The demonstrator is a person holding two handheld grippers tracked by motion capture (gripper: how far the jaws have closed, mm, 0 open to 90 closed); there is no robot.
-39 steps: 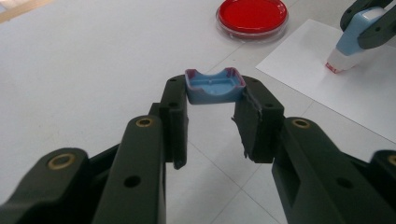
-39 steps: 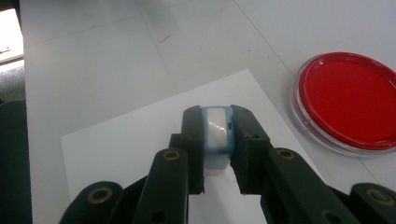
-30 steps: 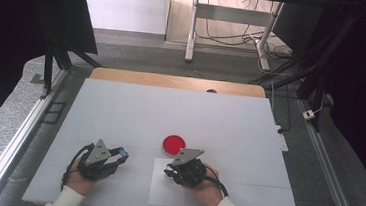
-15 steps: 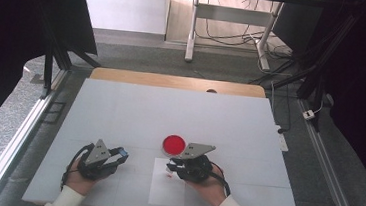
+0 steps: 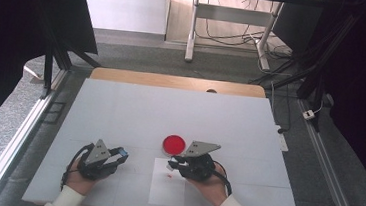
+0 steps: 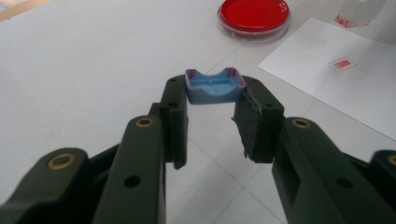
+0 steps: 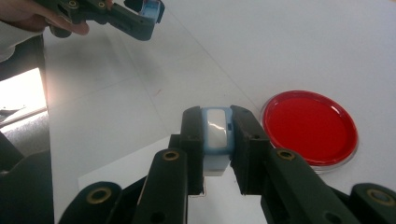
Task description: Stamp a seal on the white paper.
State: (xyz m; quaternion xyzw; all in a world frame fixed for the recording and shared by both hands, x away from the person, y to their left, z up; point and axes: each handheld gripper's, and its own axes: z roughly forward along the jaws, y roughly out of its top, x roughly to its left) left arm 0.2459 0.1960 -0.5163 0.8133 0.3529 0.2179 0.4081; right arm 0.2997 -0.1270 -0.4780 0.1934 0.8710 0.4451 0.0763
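Observation:
My left gripper [image 6: 214, 95] is shut on a small blue cap [image 6: 215, 86], pinched at the jaw tips with its hollow side up. In the high view this gripper [image 5: 117, 154] rests at the front left of the table. My right gripper [image 7: 215, 140] is shut on a pale blue and white stamp [image 7: 215, 133]; in the high view the right gripper [image 5: 173, 163] hovers over the far end of a white paper sheet [image 5: 167, 192]. A small red rectangle mark [image 6: 343, 63] is printed on that sheet. A round red dish [image 5: 174, 144] lies just beyond the right gripper.
The white table [image 5: 180, 113] stretches far behind the dish, with a wooden strip [image 5: 173, 81] at its back edge. Dark frames and cables stand beyond and beside the table. The person's hands and white sleeves come in from the front edge.
The right gripper has edged slightly away from me and to the right above the paper. The left gripper has kept still with the blue cap.

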